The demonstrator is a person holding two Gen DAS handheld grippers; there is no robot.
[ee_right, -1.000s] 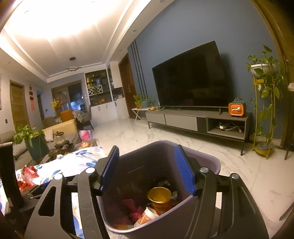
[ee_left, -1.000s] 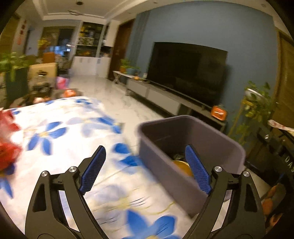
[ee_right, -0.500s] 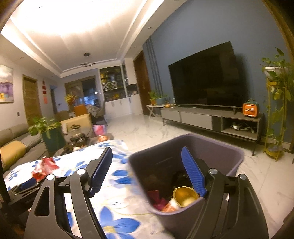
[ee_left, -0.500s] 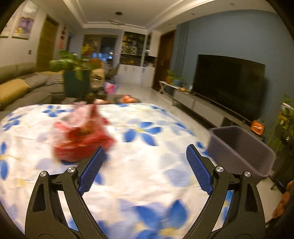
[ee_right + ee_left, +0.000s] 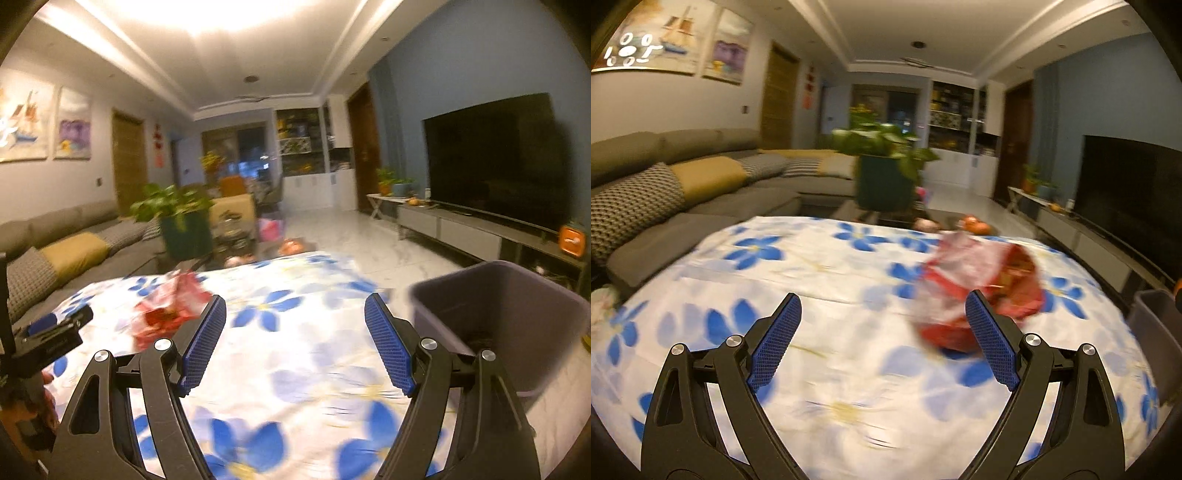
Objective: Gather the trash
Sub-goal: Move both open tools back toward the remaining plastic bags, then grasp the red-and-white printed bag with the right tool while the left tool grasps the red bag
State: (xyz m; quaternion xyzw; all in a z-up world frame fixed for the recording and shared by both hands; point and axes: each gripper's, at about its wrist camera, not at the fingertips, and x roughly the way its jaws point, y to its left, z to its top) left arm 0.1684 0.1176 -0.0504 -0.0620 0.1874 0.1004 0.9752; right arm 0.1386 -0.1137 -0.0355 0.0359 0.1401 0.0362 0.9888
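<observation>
So, red wrapper (image 5: 979,291) = the trash item, lying crumpled on the floral tablecloth (image 5: 820,266), blurred in both views. Left gripper (image 5: 882,339) is spread wide, nothing btwn the pads; wrapper sits ahead and to the right of its centre line, partly hidden behind the right-hand pad, so it's not lined up yet. No contact that I can see.

Right gripper (image 5: 295,339) also spread, empty, pads clear of everything. From its cam the wrapper (image 5: 166,310) lies ahead-left, beyond the left-hand pad, and the grey bin (image 5: 517,317) is off to the right at the table edge, w/ some dark stuff inside, can't tell what.

Key relation: wrapper is btwn the two grippers but closer to the left one, judging by how big it looks in the left cam vs the right. Left gripper's body also shows at the far-left edge of the right cam (image 5: 51,336), just beside the wrapper. Long axis of the wrapper: roughly across the left view, tilted a bit, but too smeared to be sure.

Judgement: next move prob needs the left gripper to swing right to centre the wrapper btwn the pads, then pinch. Thin crinkly film, likely to slip or deform.
</observation>
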